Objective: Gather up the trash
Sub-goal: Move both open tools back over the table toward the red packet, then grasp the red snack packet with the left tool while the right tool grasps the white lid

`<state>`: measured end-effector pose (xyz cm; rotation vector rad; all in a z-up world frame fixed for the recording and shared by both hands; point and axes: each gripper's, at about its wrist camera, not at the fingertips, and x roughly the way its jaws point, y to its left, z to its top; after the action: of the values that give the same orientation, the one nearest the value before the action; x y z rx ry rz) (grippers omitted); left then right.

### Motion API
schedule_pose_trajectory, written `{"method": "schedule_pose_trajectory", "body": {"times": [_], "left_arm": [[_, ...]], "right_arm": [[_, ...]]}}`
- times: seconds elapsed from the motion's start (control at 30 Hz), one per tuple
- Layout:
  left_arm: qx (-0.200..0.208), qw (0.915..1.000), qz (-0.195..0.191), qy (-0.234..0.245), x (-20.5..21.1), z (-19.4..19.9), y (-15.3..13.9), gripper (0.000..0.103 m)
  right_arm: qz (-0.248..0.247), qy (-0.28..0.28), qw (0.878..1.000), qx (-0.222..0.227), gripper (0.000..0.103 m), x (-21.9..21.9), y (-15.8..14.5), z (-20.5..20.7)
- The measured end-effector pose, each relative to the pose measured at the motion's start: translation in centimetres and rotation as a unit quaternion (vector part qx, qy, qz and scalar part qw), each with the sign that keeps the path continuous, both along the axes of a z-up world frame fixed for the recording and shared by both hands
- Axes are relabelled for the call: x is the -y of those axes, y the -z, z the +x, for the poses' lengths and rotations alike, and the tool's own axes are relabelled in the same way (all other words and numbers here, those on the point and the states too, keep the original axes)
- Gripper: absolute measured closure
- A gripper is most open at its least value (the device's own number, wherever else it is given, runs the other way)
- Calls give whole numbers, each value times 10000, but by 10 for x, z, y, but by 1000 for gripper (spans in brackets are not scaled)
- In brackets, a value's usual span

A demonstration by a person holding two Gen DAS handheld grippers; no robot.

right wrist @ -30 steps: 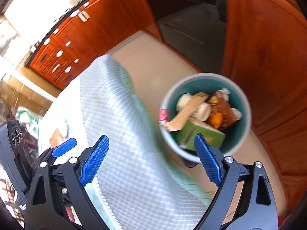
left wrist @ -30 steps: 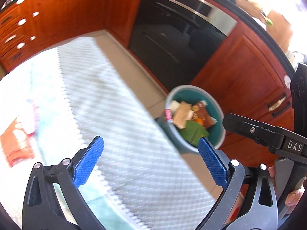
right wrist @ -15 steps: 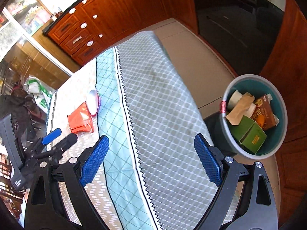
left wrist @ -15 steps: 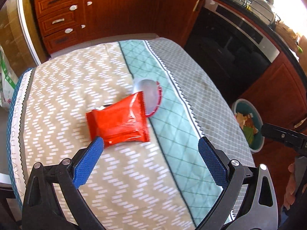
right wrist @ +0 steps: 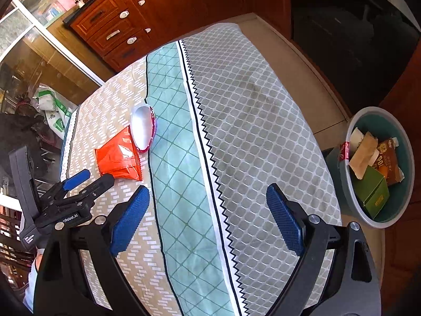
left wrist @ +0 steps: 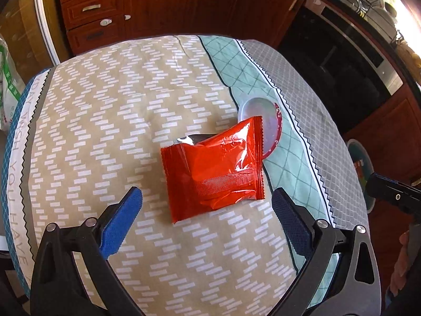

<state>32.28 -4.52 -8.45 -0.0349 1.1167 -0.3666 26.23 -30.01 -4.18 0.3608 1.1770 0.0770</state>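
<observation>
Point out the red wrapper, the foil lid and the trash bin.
red wrapper [left wrist: 213, 168], left wrist view, middle of its crinkled face.
foil lid [left wrist: 259, 108], left wrist view, bare silver surface above the wrapper.
trash bin [right wrist: 350, 184], right wrist view, its grey near rim.

The counter [left wrist: 105, 110] wears a patterned cloth: beige zigzag dashes, a mint diamond stripe, then grey lattice. Flat on the beige lies a red foil packet [left wrist: 214, 168], its far corner overlapping a round silvery lid with a pink rim [left wrist: 263, 121], which straddles beige and mint. The grey side drops toward a tiled floor [right wrist: 310, 60], where a teal trash bin [right wrist: 406, 142] stands.
</observation>
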Motion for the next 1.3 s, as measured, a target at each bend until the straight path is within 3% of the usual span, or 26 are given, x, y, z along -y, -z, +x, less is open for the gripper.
{"method": "schedule_pose_trajectory", "body": {"times": [0.4,0.53,0.63,0.8,0.87,1.0,1.17,1.3], "left_arm": [[-150,9998,-83,36,12,17,19,4],[-10,10000,-97,-20,15,19,19,5],[69,10000,47,-11,19,23,20,17],[180,9998,-29,48,17,17,15,42],[218,9997,-12,70,15,13,13,63],[162,9998,-66,-61,3,8,11,65],[108,9997,-143,-185,-10,3,10,65],[81,9995,-132,-272,-16,3,8,65]], "right_arm": [[124,-243,9996,36,17,-32,11,45],[95,-270,9996,52,17,-37,14,49],[85,-252,9996,15,17,-37,18,53],[26,-281,9996,40,17,-43,21,66],[12,-322,9995,71,21,-48,22,72],[-127,-492,9986,121,38,-62,26,83],[-256,-560,9980,113,49,-72,36,97],[-310,-645,9974,22,73,-78,48,104]]}}
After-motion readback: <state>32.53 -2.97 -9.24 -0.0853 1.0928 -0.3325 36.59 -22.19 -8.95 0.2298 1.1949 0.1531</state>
